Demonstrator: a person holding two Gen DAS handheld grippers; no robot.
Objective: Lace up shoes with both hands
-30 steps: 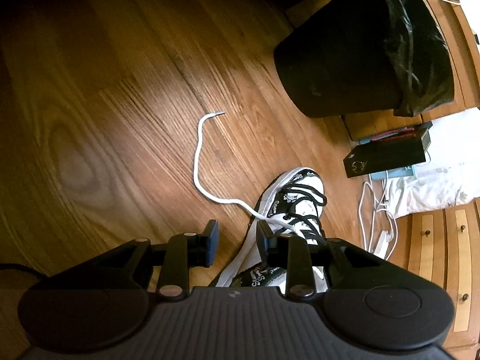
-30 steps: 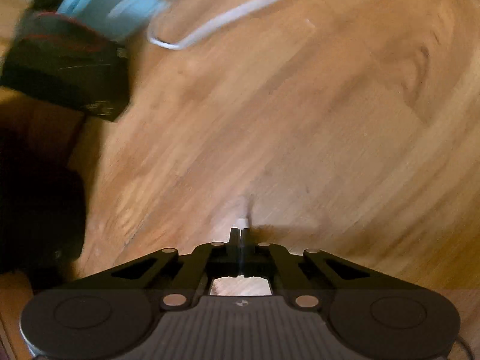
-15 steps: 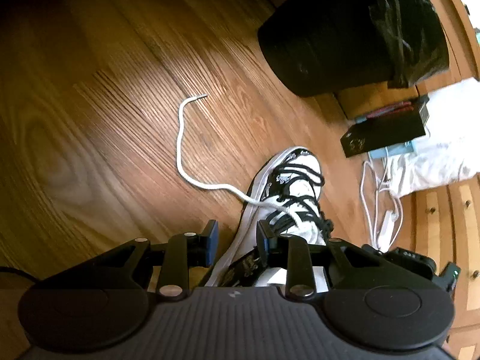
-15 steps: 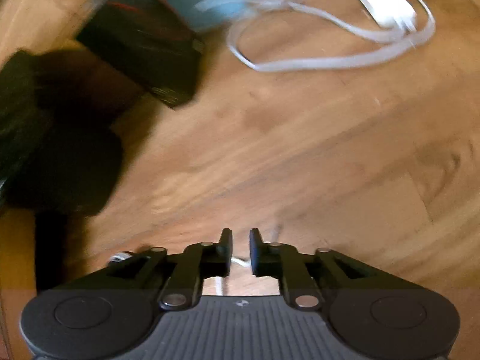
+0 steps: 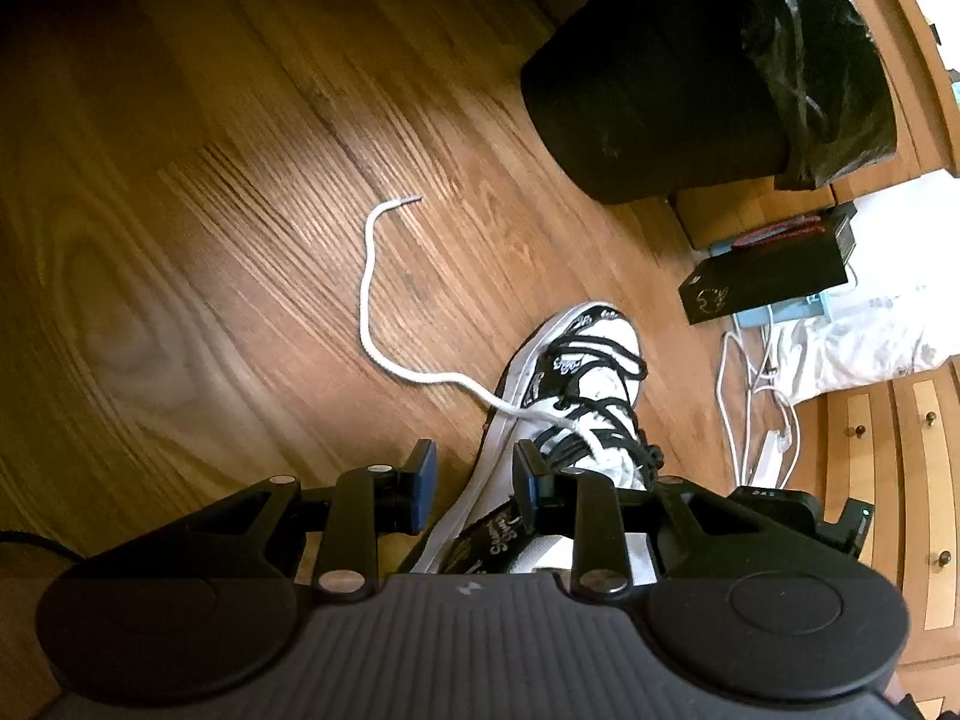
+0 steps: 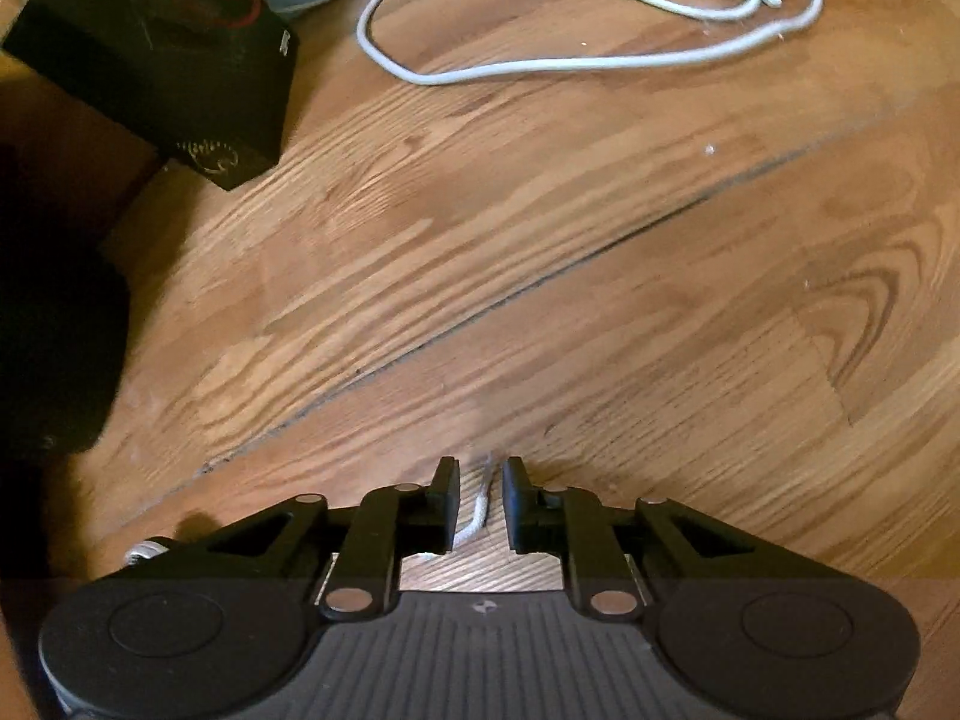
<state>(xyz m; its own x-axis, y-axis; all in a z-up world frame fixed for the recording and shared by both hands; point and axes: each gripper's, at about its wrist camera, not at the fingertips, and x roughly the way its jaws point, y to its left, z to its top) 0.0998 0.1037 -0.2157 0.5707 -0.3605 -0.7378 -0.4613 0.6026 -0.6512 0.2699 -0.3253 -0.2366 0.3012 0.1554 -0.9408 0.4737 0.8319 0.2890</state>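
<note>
Your right gripper [image 6: 481, 495] stood open astride the white lace end [image 6: 478, 516]; your left gripper [image 5: 474, 483] gaped wide, shoe [image 5: 576, 384] at one o'clock.

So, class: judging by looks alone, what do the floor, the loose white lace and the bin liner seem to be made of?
Floor: wood boards or a wood-look laminate, slightly glossy; grain lines and plank seams show.
White lace: apparently woven cotton or polyester cord, matte; it bends softly and has a stiff tip.
Bin liner: thin black plastic film, shiny; crinkled folds catch light.
</note>
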